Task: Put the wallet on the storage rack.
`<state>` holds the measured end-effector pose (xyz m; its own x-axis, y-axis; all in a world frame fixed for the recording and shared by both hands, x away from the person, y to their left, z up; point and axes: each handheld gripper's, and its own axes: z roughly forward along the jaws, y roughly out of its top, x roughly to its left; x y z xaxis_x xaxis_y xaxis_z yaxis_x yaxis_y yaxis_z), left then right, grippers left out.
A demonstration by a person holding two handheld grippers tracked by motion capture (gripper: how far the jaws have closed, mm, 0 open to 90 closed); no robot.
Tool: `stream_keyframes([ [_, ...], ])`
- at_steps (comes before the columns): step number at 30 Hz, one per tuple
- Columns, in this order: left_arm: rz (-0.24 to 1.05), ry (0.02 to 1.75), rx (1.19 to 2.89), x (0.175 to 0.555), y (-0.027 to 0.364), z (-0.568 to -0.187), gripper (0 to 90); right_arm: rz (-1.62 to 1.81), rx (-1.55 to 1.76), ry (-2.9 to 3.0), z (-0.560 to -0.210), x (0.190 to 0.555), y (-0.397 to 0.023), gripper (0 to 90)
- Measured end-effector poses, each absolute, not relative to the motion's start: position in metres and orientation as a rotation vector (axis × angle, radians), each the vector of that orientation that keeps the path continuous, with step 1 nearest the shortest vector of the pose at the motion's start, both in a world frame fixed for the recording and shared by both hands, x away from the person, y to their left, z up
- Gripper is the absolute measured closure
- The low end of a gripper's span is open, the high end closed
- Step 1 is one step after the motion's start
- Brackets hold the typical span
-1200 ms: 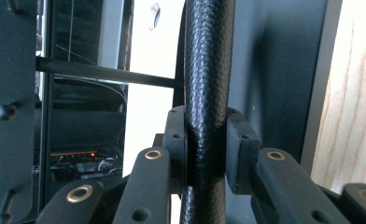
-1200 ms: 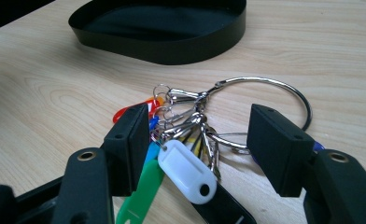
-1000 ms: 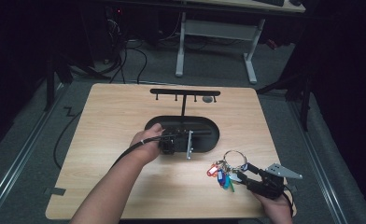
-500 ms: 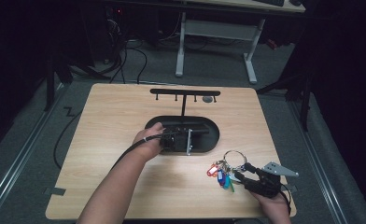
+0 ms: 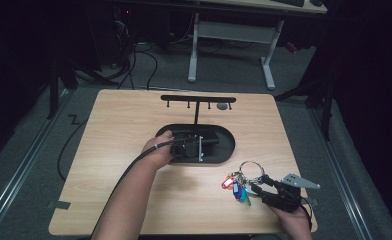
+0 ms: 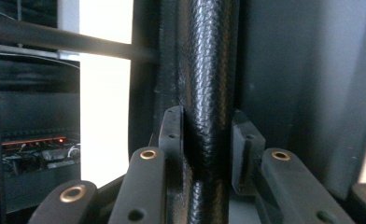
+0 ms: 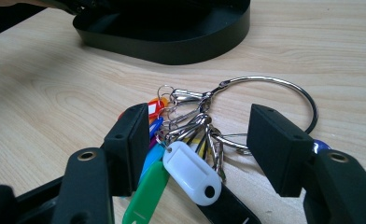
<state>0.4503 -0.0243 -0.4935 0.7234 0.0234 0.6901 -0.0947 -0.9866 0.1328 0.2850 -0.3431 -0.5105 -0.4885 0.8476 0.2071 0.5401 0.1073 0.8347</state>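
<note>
A black key stand has an oval base (image 5: 226,150), an upright post (image 5: 196,114) and a top bar with hooks (image 5: 199,98). My left gripper (image 5: 190,148) sits low at the post, over the base. In the left gripper view the textured post (image 6: 204,70) stands between the jaws of my left gripper (image 6: 207,128), which have just been opening. One pad lies against it, and a thin gap shows at the other. A bunch of keys with coloured tags (image 5: 236,186) (image 7: 190,140) on a large steel ring (image 7: 284,86) lies on the table. My right gripper (image 5: 258,189) (image 7: 202,144) stands open around it without pressing.
A small grey disc (image 5: 223,106) lies under the bar's right end. The wooden table (image 5: 109,150) has bare room at left and front. A white desk frame (image 5: 229,30) and floor cables (image 5: 144,55) lie beyond its far edge.
My left hand has sunk a little along the post toward the base. The right hand and the keys have stayed where they were.
</note>
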Motion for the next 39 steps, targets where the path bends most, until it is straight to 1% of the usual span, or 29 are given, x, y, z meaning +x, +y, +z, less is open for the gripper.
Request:
stream_keyframes([
  [4, 1.084, -0.047, 2.788, 0.45, -0.025, -0.494, 69.2, 1.321, 1.363, 2.068, -0.51, 0.284, -0.342, 40.1],
  [8, 1.026, -0.04, 2.831, 0.449, -0.028, -0.495, 65.9, 1.31, 1.372, 2.067, -0.511, 0.285, -0.343, 40.1],
  [11, 1.021, -0.014, 2.842, 0.448, -0.029, -0.493, 63.7, 1.311, 1.383, 2.073, -0.512, 0.286, -0.343, 40.4],
  [16, 0.978, 0.019, 2.819, 0.444, -0.025, -0.486, 58.3, 1.311, 1.387, 2.072, -0.511, 0.286, -0.342, 40.6],
  [18, 0.941, 0.032, 2.784, 0.439, -0.022, -0.481, 56.5, 1.312, 1.387, 2.071, -0.511, 0.286, -0.343, 40.7],
  [21, 0.945, 0.045, 2.755, 0.432, -0.016, -0.474, 56.8, 1.315, 1.392, 2.072, -0.511, 0.286, -0.342, 40.9],
  [28, 0.892, 0.169, 2.672, 0.42, 0.002, -0.463, 56.1, 1.307, 1.383, 2.084, -0.51, 0.285, -0.34, 42.0],
  [30, 0.899, 0.212, 2.65, 0.415, 0.008, -0.461, 55.3, 1.303, 1.381, 2.088, -0.51, 0.285, -0.34, 42.5],
  [33, 0.87, 0.297, 2.619, 0.409, 0.018, -0.463, 52.1, 1.297, 1.377, 2.096, -0.511, 0.286, -0.34, 43.3],
  [39, 0.79, 0.437, 2.572, 0.394, 0.046, -0.47, 51.3, 1.291, 1.394, 2.108, -0.512, 0.285, -0.339, 44.5],
])
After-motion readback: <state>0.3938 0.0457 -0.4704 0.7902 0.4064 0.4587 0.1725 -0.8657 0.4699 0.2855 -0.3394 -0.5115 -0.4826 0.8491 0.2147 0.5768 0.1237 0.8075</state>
